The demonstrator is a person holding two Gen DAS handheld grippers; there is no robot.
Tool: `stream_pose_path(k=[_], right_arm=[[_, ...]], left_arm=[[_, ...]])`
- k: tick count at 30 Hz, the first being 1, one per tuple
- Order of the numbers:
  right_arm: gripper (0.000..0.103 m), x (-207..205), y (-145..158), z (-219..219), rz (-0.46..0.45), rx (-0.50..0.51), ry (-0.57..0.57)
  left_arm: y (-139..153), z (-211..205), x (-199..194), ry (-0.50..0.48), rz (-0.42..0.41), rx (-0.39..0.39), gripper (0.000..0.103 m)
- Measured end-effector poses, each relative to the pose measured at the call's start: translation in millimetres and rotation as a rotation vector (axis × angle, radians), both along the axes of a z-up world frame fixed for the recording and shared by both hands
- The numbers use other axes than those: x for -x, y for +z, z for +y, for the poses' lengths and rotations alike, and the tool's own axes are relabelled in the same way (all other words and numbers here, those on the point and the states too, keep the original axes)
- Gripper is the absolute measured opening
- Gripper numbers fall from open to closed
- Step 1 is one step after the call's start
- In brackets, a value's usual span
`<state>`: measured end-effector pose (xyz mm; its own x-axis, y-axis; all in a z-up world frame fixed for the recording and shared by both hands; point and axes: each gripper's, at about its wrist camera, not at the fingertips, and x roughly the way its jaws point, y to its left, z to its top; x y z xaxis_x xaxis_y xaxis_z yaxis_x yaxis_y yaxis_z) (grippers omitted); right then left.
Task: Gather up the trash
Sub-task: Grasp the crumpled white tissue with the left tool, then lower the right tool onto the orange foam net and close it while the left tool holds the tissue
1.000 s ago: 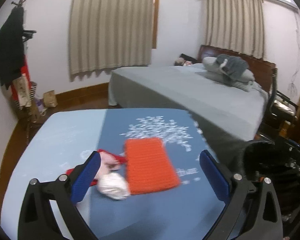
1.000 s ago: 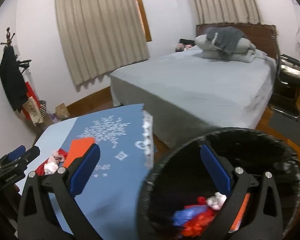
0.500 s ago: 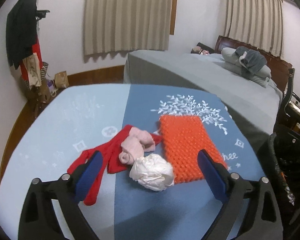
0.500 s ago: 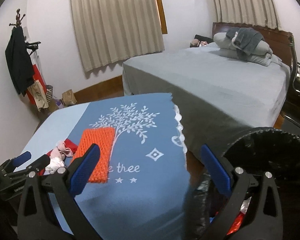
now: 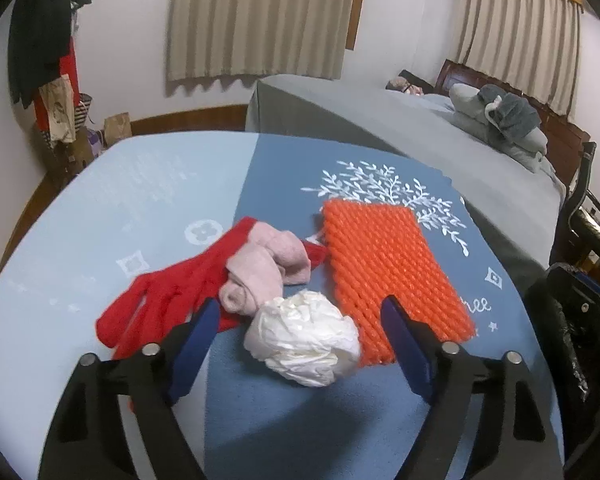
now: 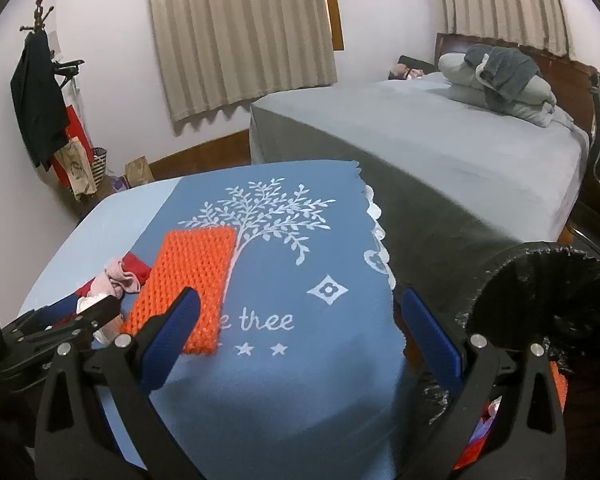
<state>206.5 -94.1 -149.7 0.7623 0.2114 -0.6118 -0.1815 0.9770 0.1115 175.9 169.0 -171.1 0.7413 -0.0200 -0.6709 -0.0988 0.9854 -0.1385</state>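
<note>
A crumpled white plastic ball [image 5: 305,340] lies on the blue tablecloth [image 5: 180,208], between the open jaws of my left gripper [image 5: 296,322], which is just above it. Behind it lie a pink sock [image 5: 260,268], a red glove [image 5: 168,292] and an orange foam net [image 5: 388,268]. My right gripper [image 6: 296,320] is open and empty over the cloth's right part, near the orange net [image 6: 188,280]. A black-lined trash bin [image 6: 548,300] stands at the right, with coloured trash inside [image 6: 476,444].
A grey bed [image 6: 440,148] with pillows stands behind the table. A coat rack [image 6: 40,92] with bags is at the left wall. The table's right edge has a white lace border [image 6: 376,232]. A black chair [image 5: 588,208] is at the far right.
My left gripper has moved down and closer to the white ball, its jaws narrowing around it. My right gripper has swung left, away from the bin and over the table.
</note>
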Motion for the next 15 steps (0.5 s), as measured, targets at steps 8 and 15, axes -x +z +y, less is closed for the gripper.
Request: stream_pose_path(k=[8, 15], right_arm=[[0.098, -0.7, -6.6, 4.9, 0.017, 0.005, 0.011], [0.098, -3.0, -13.0, 9.0, 0.036, 0.012, 0.015]], left_arm=[[-0.3, 5.2, 0.4, 0.001, 0.007, 0.015, 0.045], [9.5, 6.3, 17.0, -0.011, -0.02, 0.006, 0.04]])
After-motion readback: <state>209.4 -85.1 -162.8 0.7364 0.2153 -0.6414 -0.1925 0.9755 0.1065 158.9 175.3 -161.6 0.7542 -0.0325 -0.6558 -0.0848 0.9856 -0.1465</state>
